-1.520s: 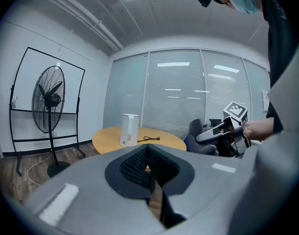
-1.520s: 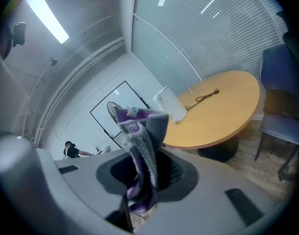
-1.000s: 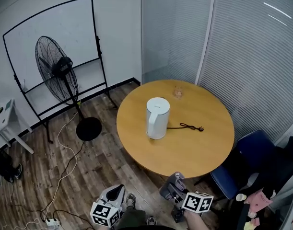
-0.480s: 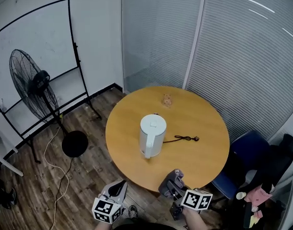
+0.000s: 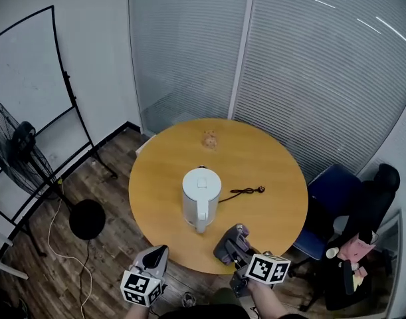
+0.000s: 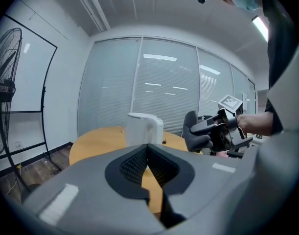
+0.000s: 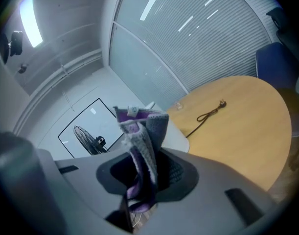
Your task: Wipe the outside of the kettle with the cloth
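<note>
A white kettle (image 5: pixel 201 198) stands on the round wooden table (image 5: pixel 269 171), its handle turned toward me. The same kettle (image 6: pixel 144 129) appears ahead in the left gripper view. My right gripper (image 5: pixel 233 248) hovers over the table's near edge, just right of the kettle, shut on a grey and purple cloth (image 5: pixel 224 243). In the right gripper view the cloth (image 7: pixel 144 141) sticks up from the right gripper (image 7: pixel 147 173) and hides most of the kettle (image 7: pixel 177 137). My left gripper (image 5: pixel 157 256) is shut and empty, off the table's near edge; its closed jaws (image 6: pixel 148 153) point at the kettle.
A black power cord (image 5: pixel 246 191) lies on the table right of the kettle. A small pinkish object (image 5: pixel 208 139) sits at the far side. A blue chair (image 5: pixel 335 201) stands at the right, a floor fan (image 5: pixel 16 153) and a whiteboard stand at the left.
Both grippers have come forward to the table's near edge, and the kettle is now closer. The cloth stays in the right gripper; the left stays shut.
</note>
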